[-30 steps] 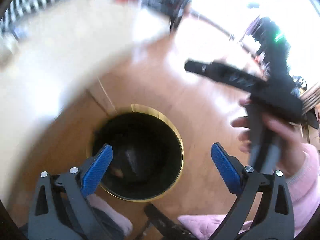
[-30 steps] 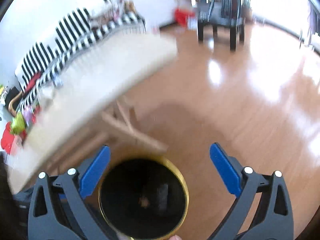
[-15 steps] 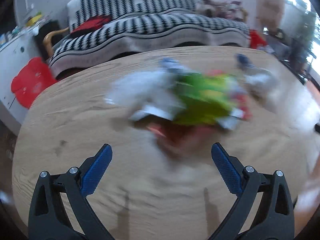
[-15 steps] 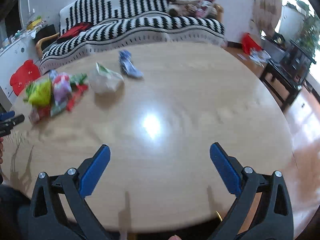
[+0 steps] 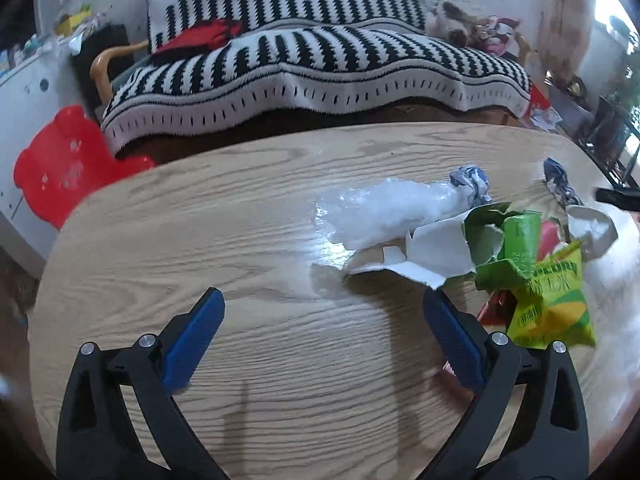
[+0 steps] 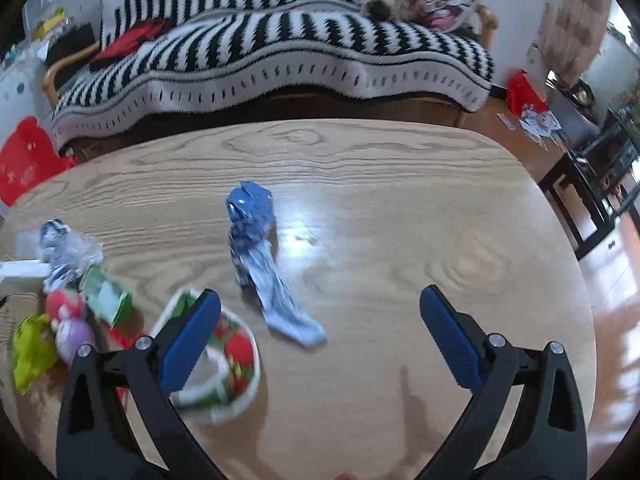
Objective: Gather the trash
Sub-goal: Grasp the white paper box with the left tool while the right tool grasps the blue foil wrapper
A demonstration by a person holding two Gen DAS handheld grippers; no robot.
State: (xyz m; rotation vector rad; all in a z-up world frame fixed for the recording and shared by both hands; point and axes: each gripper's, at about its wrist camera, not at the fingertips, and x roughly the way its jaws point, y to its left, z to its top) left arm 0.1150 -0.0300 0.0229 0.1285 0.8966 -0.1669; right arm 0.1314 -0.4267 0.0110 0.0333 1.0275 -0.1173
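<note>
Trash lies scattered on a round wooden table (image 5: 200, 248). In the left wrist view a clear plastic bag (image 5: 384, 212), torn white paper (image 5: 424, 256), green packaging (image 5: 508, 252) and a yellow-green snack bag (image 5: 556, 308) sit ahead and to the right of my open left gripper (image 5: 324, 340), which holds nothing. In the right wrist view a twisted blue wrapper (image 6: 260, 256) lies just ahead of my open, empty right gripper (image 6: 320, 336). A white, red and green wrapper (image 6: 228, 360) is by its left finger, and more wrappers (image 6: 64, 320) lie further left.
A sofa under a black-and-white striped blanket (image 6: 280, 48) stands behind the table. A red bear-shaped stool (image 5: 64, 160) is at the left. A dark side table (image 6: 596, 184) stands on the wooden floor to the right. The right half of the table (image 6: 460, 220) carries no trash.
Both grippers rose from above the black, gold-rimmed bin on the floor to face the tabletop. They have since moved closer to the trash, with jaws open throughout.
</note>
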